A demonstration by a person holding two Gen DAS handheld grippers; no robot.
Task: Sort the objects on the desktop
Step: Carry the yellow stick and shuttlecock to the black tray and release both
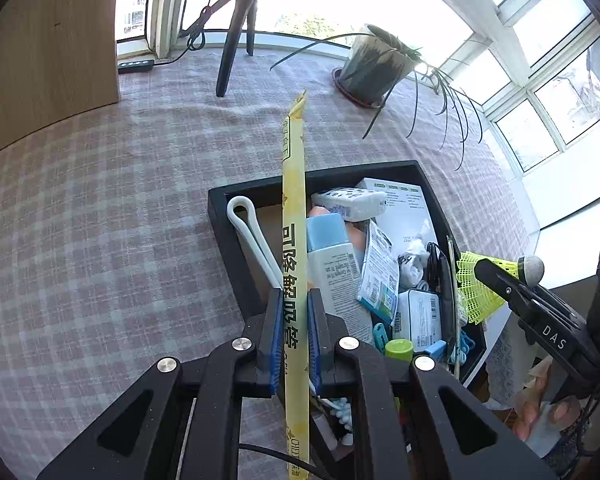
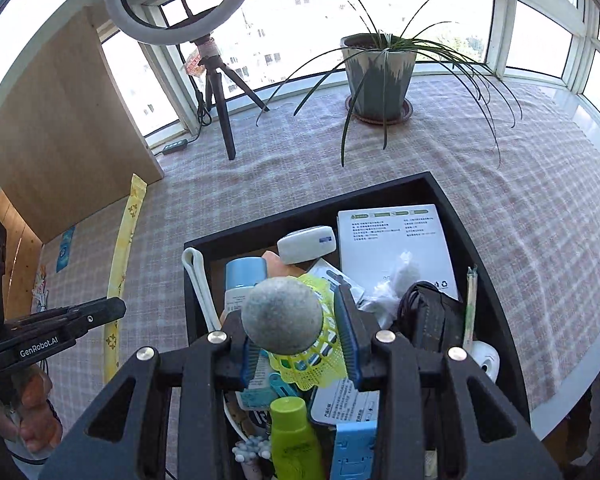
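My left gripper [image 1: 295, 312] is shut on a long yellow straw packet [image 1: 294, 216] and holds it above the left side of a black tray [image 1: 224, 224]. The packet also shows in the right wrist view [image 2: 122, 248]. My right gripper [image 2: 296, 320] is shut on a yellow shuttlecock [image 2: 300, 332] with a grey cork head, over the tray's near part [image 2: 496, 280]. It also shows in the left wrist view [image 1: 496, 280], holding the shuttlecock [image 1: 476, 284] at the tray's right edge. The tray holds several items: a blue-capped bottle [image 1: 328, 248], a white booklet [image 2: 392, 240], a green bottle [image 2: 292, 436].
A checked cloth [image 1: 100, 220] covers the table. A potted plant [image 2: 380, 76] stands at the back by the windows. A ring light on a tripod [image 2: 216, 92] stands at the back left. A wooden panel [image 2: 60, 132] stands at the left.
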